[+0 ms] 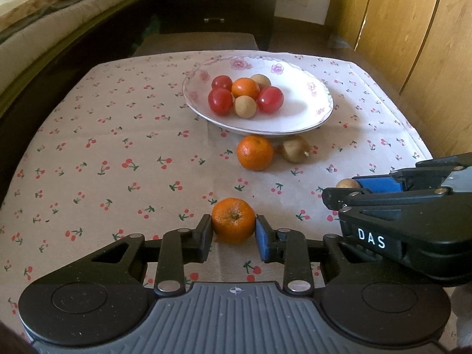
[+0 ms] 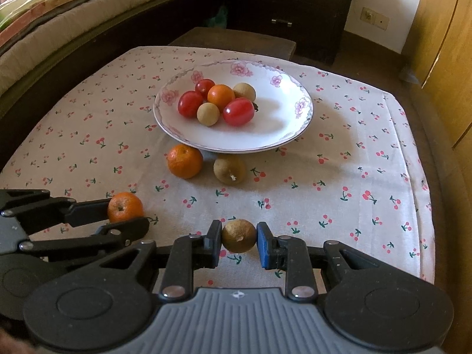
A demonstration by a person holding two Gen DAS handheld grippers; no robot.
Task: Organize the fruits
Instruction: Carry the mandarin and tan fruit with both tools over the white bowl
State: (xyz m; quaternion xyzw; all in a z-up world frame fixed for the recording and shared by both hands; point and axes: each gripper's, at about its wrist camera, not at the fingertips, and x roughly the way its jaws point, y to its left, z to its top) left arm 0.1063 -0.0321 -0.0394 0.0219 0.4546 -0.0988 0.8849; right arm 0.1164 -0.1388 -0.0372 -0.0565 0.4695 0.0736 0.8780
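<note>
A white floral plate (image 1: 295, 118) (image 2: 283, 129) holds red tomatoes, one orange and two tan round fruits. In front of it on the cloth lie a mandarin (image 1: 255, 152) (image 2: 185, 161) and a brown longan-like fruit (image 1: 295, 148) (image 2: 229, 169). My left gripper (image 1: 233, 226) is shut on another mandarin (image 1: 233, 220) (image 2: 125, 206) low at the cloth. My right gripper (image 2: 238, 235) is shut on a small brown fruit (image 2: 238, 235) (image 1: 348, 183) near the table's front. The two grippers are side by side.
The table (image 2: 339, 177) has a cherry-print cloth. A bed (image 1: 44, 23) runs along the left, a dark drawer unit (image 2: 289, 6) stands behind, and a wooden wardrobe (image 1: 413, 29) is on the right.
</note>
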